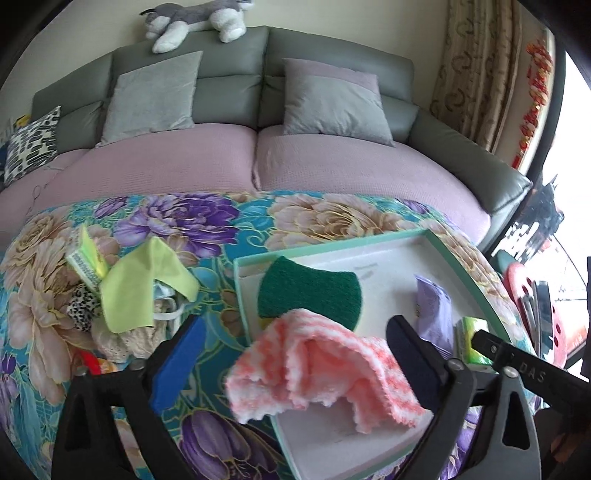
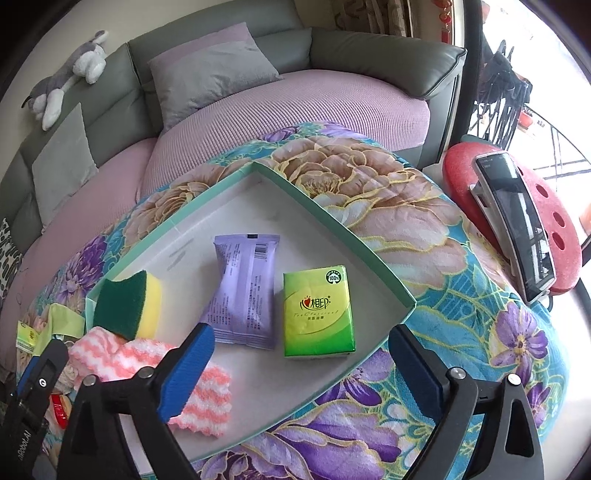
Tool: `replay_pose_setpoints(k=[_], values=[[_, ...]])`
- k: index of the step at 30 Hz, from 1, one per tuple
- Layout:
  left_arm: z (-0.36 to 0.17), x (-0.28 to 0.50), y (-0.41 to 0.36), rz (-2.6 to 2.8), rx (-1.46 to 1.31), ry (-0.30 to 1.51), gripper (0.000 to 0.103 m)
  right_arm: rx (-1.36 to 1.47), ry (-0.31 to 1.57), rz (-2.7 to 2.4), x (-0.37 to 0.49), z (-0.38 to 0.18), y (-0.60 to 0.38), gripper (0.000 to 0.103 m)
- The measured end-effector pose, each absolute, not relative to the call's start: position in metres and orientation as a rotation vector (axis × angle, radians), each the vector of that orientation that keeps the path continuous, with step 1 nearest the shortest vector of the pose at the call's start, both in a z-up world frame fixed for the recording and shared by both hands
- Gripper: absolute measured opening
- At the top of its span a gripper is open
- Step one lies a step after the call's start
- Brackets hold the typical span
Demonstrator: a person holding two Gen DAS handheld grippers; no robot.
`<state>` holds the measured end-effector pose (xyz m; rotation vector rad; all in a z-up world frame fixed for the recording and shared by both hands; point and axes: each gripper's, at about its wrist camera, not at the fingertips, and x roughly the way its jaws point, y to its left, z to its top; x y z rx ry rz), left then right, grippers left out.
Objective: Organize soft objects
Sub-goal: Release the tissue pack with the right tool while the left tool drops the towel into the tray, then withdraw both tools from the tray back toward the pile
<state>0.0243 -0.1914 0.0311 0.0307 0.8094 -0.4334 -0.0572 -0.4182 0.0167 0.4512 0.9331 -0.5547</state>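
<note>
Grey sofa (image 1: 236,74) with mauve seat covers, two grey cushions (image 1: 155,96), plush husky (image 1: 195,18) along backrest; phone (image 2: 517,225) propped on red stool (image 2: 550,221).

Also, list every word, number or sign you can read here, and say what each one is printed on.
"100%": round badge on the green tissue pack, top corner.
"心相印": red logo on the same pack; the lines beneath are too small to read.
"DAS": black gripper body at the left wrist view's right edge; partly hidden.
Purple packet: barcode and fine print, too small to read.
</note>
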Motion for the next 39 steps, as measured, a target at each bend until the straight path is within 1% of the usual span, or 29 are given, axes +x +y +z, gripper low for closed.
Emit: replay_pose_setpoints(k=[2, 4, 17, 27, 39], values=[[0.031, 0.028, -0.185, -0.4, 0.018, 0.805, 0.103, 0.441, 0.941, -0.562, -0.057, 0.016, -0.417, 0.102], [0.031, 0.033, -0.178, -0.354, 0.005, 0.807, 0.103, 0.429, 0.948, -0.564, -0.056, 0.017, -0.415, 0.103], [0.038, 0.048, -0.129, -0.173, -0.076, 0.799, 0.103, 0.305, 0.97, -0.498, -0.041, 0.029, -0.375, 0.103], [0.053, 0.052, -0.075, -0.052, -0.117, 0.794, 0.103, 0.22, 0.952, -0.33, -0.022, 0.04, -0.306, 0.103], [0.06, 0.055, 0.002, 0.125, -0.14, 0.811, 0.103, 0.156, 0.968, -0.173, -0.007, 0.034, -0.219, 0.103]])
